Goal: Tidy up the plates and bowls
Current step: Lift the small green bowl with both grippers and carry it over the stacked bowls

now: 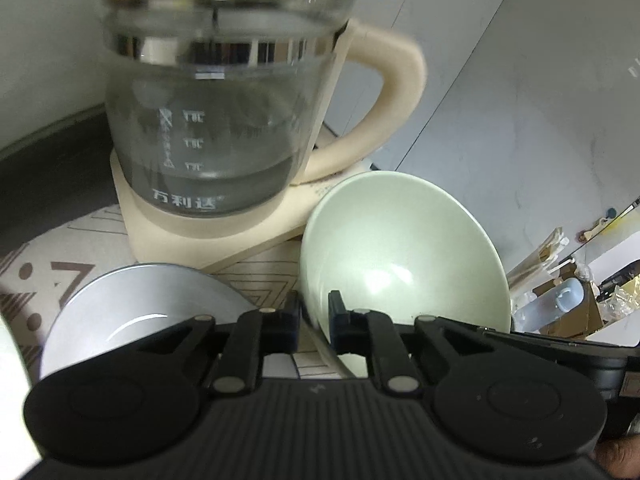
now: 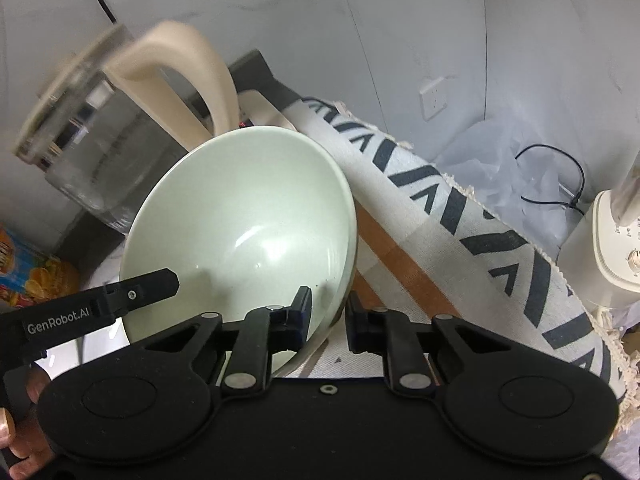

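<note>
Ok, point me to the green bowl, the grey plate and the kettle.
green bowl (image 2: 248, 216): right wrist view, on its inner wall.
grey plate (image 1: 160, 304): left wrist view, on its bare upper face.
kettle (image 1: 224, 120): left wrist view, on its glass body.

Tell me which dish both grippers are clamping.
The pale green bowl: left gripper and right gripper pinch its rim. The white plate lies untouched beside it.

Two bowls: one green bowl (image 1: 404, 248) and one white bowl (image 1: 132, 304). One kettle (image 1: 216, 120) on one base (image 1: 208, 236). Two grippers (one per hand). One patterned cloth (image 2: 480, 220), one carton (image 2: 28, 276), one appliance (image 2: 600, 252), one socket (image 2: 436, 98).
</note>
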Tool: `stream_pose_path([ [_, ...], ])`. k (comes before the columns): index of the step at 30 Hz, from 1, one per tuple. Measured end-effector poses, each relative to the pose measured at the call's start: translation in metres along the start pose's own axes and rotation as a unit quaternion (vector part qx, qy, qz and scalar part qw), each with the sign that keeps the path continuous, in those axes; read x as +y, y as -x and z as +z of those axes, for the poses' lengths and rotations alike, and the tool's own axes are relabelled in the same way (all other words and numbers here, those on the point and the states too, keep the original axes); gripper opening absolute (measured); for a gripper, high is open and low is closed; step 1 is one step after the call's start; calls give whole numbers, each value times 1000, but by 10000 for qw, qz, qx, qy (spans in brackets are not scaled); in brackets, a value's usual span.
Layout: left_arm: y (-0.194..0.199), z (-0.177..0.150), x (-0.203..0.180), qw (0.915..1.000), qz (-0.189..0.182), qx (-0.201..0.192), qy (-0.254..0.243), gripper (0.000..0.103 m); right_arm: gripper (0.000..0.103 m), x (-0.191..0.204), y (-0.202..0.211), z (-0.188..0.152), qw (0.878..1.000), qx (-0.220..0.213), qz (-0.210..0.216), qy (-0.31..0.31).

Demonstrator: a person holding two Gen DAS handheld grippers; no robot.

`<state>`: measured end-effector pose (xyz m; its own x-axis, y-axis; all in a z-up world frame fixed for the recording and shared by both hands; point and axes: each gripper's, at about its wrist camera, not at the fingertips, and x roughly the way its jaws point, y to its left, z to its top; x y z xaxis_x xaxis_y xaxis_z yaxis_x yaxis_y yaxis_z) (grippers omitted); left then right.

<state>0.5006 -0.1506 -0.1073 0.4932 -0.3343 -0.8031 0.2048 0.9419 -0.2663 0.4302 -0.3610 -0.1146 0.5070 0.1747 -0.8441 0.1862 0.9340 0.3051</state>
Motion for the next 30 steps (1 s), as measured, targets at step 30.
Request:
stream_pose_path([
  [30,128,-54,-21,9920,139,-1120,568,10,18,30,105,-40,9932,-835,385,715],
])
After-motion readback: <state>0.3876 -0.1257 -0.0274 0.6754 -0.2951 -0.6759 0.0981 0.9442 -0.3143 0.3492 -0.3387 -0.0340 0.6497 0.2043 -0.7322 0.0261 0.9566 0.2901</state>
